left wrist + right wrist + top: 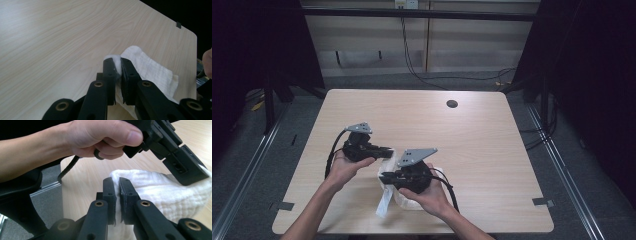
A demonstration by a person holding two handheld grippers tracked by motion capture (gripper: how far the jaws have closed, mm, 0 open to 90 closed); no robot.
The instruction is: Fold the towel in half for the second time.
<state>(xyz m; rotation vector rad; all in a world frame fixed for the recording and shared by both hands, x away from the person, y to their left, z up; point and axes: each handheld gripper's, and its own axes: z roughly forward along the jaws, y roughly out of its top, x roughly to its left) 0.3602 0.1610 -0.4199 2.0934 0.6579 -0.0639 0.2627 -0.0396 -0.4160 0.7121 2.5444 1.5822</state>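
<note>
The soft white cloth (pixel 404 200) is pinched by both grippers — left (pixel 118 71), right (pixel 117 188) — and mostly hidden under hands.

White cloth (pixel 404 200), waffle-textured and crumpled, lying at the near middle of the surface (pixel 472 135). One edge is raised and pinched on two sides; a narrow strip trails off toward the near edge.
</note>
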